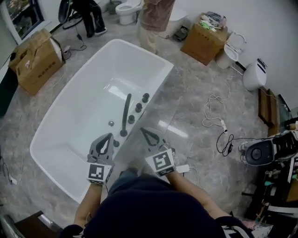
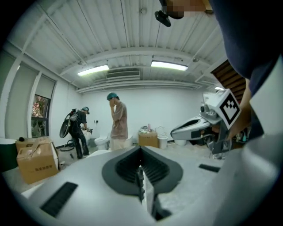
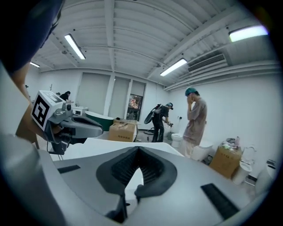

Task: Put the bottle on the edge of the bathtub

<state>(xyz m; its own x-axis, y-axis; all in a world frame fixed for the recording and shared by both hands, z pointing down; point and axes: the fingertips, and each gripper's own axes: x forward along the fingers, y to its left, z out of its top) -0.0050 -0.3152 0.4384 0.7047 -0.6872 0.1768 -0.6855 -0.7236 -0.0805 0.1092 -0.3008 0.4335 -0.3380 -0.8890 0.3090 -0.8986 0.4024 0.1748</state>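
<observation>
I find no bottle in any view. The white bathtub [image 1: 160, 83] lies in front of me, with a dark faucet [image 1: 125, 114] and round knobs [image 1: 138, 107] on its near right edge. My left gripper [image 1: 108, 136] hovers over the tub's near end, its jaws shut with nothing between them [image 2: 140, 152]. My right gripper [image 1: 143, 130] hangs beside it over the tub's right rim, likewise shut and empty [image 3: 138, 150]. Each gripper shows in the other's view: the right gripper [image 2: 177, 131] and the left gripper [image 3: 99, 130].
A person [image 1: 153, 18] stands at the tub's far end, near a toilet [image 1: 128, 10]. Cardboard boxes sit at the left [image 1: 35, 60] and far right [image 1: 202, 42]. Cables [image 1: 216, 111] and equipment [image 1: 260, 151] lie on the marble floor to the right.
</observation>
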